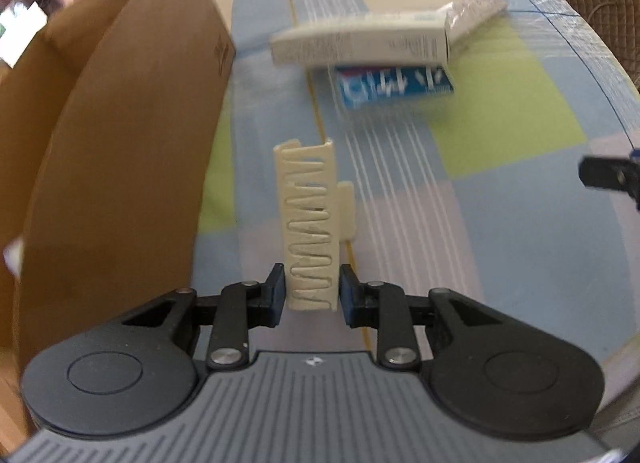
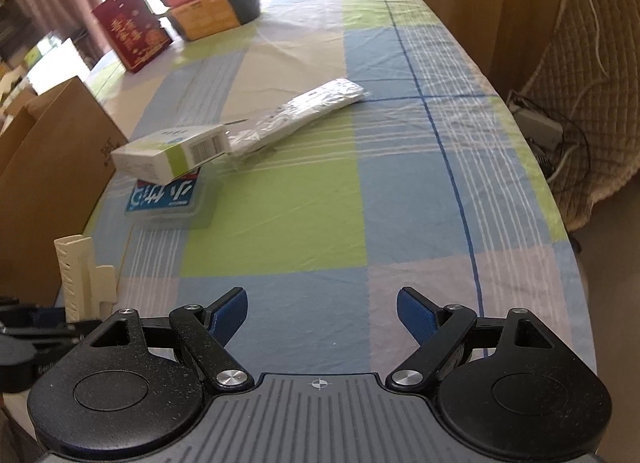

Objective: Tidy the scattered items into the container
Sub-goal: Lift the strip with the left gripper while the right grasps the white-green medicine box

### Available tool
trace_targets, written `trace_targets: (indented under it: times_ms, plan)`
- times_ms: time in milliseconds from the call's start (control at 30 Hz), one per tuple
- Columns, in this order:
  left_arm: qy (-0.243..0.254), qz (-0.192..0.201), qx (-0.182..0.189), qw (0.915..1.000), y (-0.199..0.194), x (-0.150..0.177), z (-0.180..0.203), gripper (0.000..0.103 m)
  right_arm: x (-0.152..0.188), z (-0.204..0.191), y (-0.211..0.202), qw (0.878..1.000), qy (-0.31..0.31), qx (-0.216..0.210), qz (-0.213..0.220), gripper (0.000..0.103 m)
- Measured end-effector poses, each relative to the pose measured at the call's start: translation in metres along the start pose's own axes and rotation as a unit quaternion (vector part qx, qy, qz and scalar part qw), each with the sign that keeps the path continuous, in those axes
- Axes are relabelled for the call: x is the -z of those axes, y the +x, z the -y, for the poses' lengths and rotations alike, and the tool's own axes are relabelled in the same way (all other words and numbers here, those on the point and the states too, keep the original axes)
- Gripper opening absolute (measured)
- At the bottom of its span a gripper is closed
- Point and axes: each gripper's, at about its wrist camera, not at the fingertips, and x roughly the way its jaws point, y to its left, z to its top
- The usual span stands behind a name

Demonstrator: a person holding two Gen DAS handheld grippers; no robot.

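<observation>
Both left fingers [image 1: 276,295] pinch cream clip [image 1: 310,223]; right gripper [image 2: 322,317] spread

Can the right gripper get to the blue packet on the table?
Probably yes. The right gripper is open and holds nothing, and only bare tablecloth lies between it and the blue packet. The white box covers just its far edge.

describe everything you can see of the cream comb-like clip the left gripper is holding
The cream hair clip looks like moulded plastic, long and narrow, with two rows of interlocking teeth closed in a zigzag along its length and a small tab on its right side. It points forward, away from the left gripper, whose jaws stand closed on its near end, one blue pad on each side. It is held beside the cardboard box, above the checked tablecloth. Whether it touches the cloth cannot be told.
</observation>
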Motion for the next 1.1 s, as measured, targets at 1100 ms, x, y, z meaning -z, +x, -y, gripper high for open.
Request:
trace_targets:
  times_ms: [1100]
  plan:
    - [-0.145,0.06,-0.002,0.9877,0.043,-0.078,-0.047,0.022,-0.118,-0.036,0.048,0.93,-0.273,-0.247,-0.013,0.087]
